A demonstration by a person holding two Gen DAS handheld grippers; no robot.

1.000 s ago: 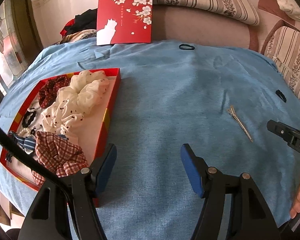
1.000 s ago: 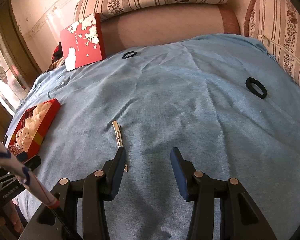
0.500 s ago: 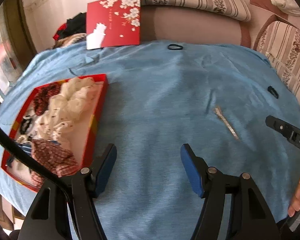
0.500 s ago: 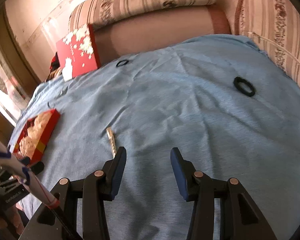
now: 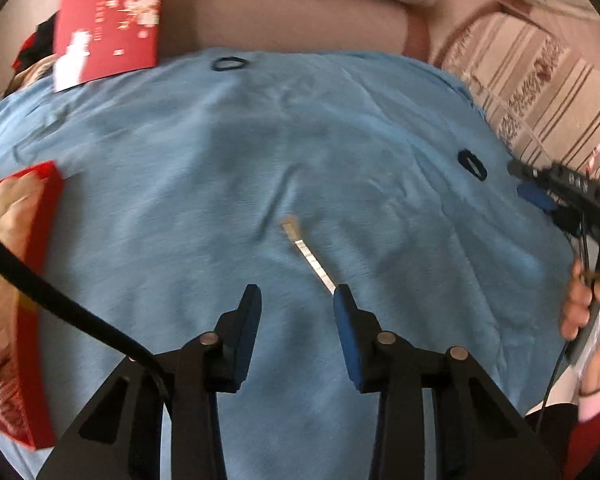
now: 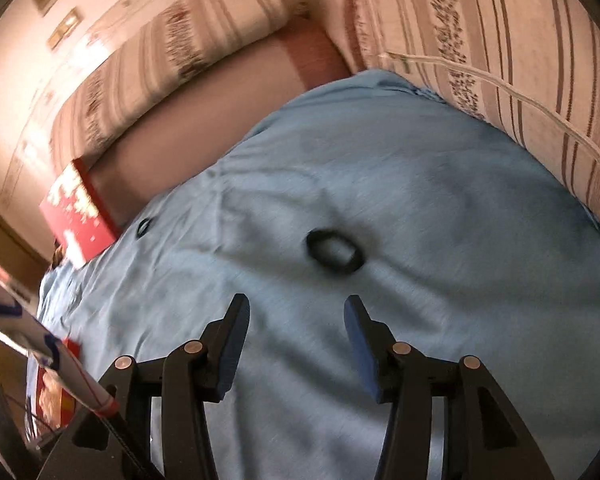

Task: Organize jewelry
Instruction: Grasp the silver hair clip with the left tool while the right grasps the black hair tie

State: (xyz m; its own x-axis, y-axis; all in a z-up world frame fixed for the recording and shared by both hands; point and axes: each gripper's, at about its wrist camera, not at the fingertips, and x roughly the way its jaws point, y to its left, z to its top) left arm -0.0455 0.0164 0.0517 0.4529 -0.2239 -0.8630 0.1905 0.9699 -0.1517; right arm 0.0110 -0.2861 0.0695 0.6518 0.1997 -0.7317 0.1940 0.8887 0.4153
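A silver hair clip (image 5: 308, 256) lies on the blue cloth (image 5: 220, 184) just ahead of my left gripper (image 5: 297, 298). Its near end reaches the tip of the right finger. The left jaws are closing with nothing between the pads. A black hair tie (image 6: 334, 250) lies on the cloth a little ahead of my right gripper (image 6: 296, 308), whose jaws are opening slightly and hold nothing. This same tie (image 5: 472, 164) shows at the right in the left wrist view. Another black hair tie (image 5: 228, 64) lies at the cloth's far edge. The red box (image 5: 40, 240) with fabric scrunchies sits at the left.
A red flowered lid (image 5: 108, 24) leans on the sofa back behind the cloth. Striped cushions (image 6: 500, 60) border the far and right sides. A person's hand (image 5: 580, 304) holds the right gripper (image 5: 560, 188) at the right edge. A black cable (image 5: 40, 288) crosses the lower left.
My left gripper has moved right, up to the clip, and its jaws have narrowed. My right gripper has swung right from the clip to the black hair tie.
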